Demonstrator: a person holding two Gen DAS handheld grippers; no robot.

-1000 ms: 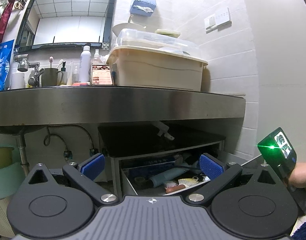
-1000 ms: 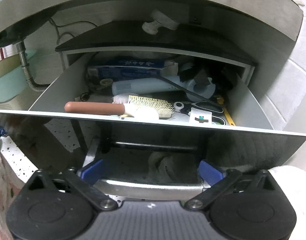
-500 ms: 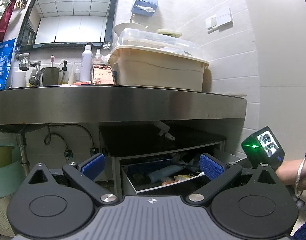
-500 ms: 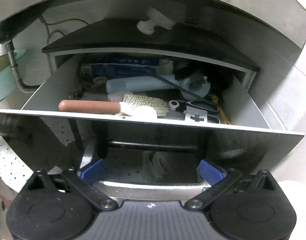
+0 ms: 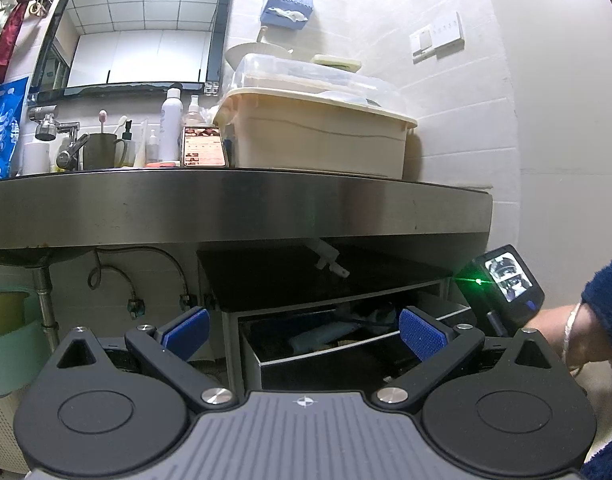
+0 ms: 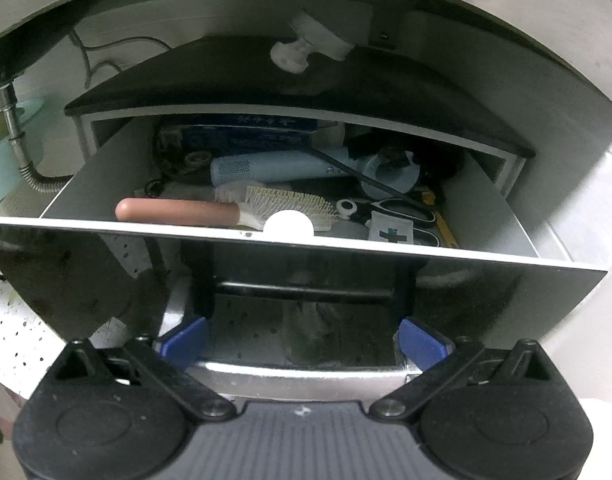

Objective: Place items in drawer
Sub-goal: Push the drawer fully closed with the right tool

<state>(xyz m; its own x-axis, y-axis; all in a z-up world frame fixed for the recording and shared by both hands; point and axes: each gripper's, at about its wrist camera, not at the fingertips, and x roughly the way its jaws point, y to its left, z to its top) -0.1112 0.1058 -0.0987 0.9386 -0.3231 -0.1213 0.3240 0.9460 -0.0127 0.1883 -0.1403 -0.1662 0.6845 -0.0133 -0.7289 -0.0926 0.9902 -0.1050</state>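
Note:
The drawer (image 6: 298, 276) under the steel counter stands partly open; its glossy black front fills the right wrist view. Inside lie a hairbrush (image 6: 226, 212) with a brown handle, a pale blue hair dryer (image 6: 274, 168), scissors (image 6: 389, 212) and a blue box (image 6: 246, 134). My right gripper (image 6: 304, 340) is open, its blue pads either side of the drawer's chrome handle (image 6: 298, 368), close against the front. My left gripper (image 5: 304, 330) is open and empty, held back from the drawer (image 5: 325, 344), which shows between its fingers.
The steel counter (image 5: 234, 204) overhangs the drawer. On it stand a beige lidded bin (image 5: 317, 136), bottles, a cup and a phone (image 5: 204, 146). A sink drain pipe (image 5: 46, 304) and a green bin (image 5: 6, 340) are at left. The right hand and its gripper screen (image 5: 505, 280) show at right.
The drawer has slid further in under the counter, with my right gripper following against its front. In the left wrist view less of the drawer's contents shows.

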